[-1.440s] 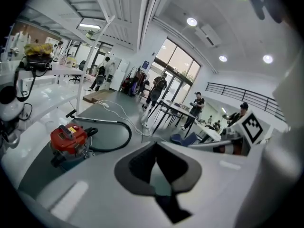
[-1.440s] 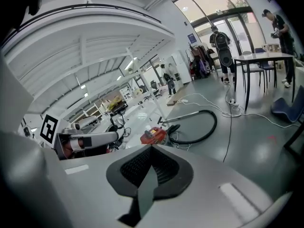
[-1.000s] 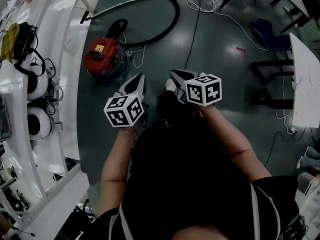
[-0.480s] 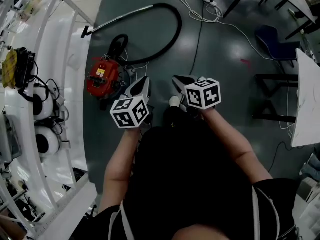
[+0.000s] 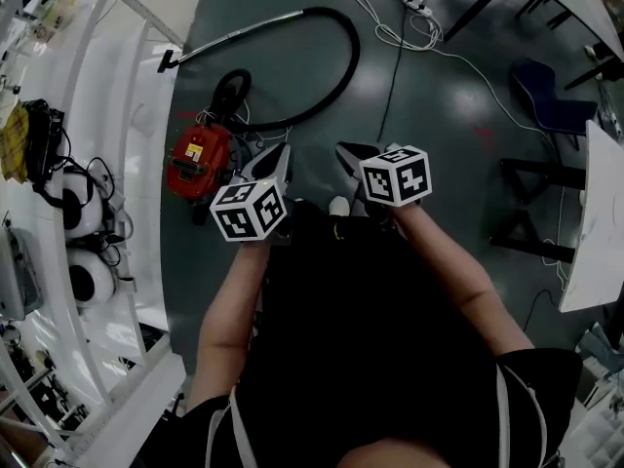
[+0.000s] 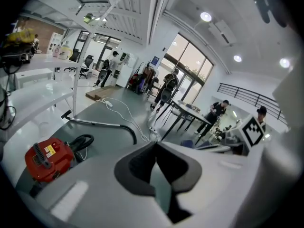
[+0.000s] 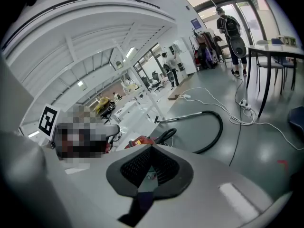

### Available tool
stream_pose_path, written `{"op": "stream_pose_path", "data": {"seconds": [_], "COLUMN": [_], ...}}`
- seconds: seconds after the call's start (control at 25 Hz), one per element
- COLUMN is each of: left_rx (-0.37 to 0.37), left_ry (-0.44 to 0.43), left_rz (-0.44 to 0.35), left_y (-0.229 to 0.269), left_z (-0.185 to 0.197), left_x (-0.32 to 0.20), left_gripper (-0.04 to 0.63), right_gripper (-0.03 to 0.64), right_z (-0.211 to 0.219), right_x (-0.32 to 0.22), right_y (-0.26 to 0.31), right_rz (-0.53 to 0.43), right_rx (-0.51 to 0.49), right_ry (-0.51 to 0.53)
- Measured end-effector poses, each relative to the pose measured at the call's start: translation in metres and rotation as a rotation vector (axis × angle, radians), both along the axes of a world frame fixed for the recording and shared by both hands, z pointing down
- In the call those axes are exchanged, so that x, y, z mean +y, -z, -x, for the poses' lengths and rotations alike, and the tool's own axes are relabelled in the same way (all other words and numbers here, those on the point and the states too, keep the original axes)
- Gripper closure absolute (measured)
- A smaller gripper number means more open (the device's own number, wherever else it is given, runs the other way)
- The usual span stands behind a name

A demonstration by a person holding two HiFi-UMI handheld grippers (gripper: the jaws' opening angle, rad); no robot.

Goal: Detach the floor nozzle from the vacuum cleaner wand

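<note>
Since the earlier frame the vacuum has slid lower in the head view and now lies closer to both grippers, while the grippers are kept in much the same place ahead of the person's body.

In the head view, the left gripper [image 5: 273, 156] and the right gripper [image 5: 346, 152] are held side by side above the dark floor, both pointed forward and down. The red canister [image 5: 198, 159] is seen just beside the left gripper's tip. From it the black hose [image 5: 336, 71] is looped away to the wand [image 5: 234, 33], and the floor nozzle [image 5: 166, 63] is found at the wand's far end, near the white bench edge and well apart from both tools.

In the left gripper view, the jaws are seen pressed together with nothing between them; the canister lies at lower left, the wand and nozzle further off.

In the right gripper view, the jaws are likewise closed and empty, and the wand is seen ahead beyond the canister.

The approach is judged to be the step in hand; detaching is not yet begun. Next, the distance to the nozzle joint must be closed and both pairs of jaws opened, so that the wand can be held by one and the nozzle pulled off by the other.
</note>
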State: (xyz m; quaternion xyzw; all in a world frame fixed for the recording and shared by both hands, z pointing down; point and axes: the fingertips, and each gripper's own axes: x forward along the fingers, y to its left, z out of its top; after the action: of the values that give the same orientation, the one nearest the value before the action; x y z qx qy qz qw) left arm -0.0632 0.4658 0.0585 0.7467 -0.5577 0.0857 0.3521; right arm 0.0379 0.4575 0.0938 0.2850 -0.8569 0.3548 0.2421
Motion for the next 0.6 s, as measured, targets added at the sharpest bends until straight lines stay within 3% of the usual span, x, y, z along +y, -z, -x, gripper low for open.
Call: {"op": "stream_pose_path", "data": {"seconds": [0.28,0.48,0.6], "left_rx": [0.000,0.089,0.105], "left_ry": [-0.025,-0.063,-0.076], "left_rz": [0.020,0.017,0.012], "left_y": [-0.006,-0.008,-0.007], "left_z": [0.010,0.011,0.016], "left_x": [-0.036,-0.084,-0.118], "left_gripper": [0.586,0.586,0.586], "right_gripper": [0.621,0.620,0.621], "right_z": [0.001,-0.007,-0.006], "right_x": [-0.034,-0.080,-0.111], "right_y": [-0.004,-0.012,-0.013], "right_rz": [0.020,0.044,0.043], "right_rx": [-0.007,0.007,0.018], "right_ry": [-0.023,-0.087,-0.106]}}
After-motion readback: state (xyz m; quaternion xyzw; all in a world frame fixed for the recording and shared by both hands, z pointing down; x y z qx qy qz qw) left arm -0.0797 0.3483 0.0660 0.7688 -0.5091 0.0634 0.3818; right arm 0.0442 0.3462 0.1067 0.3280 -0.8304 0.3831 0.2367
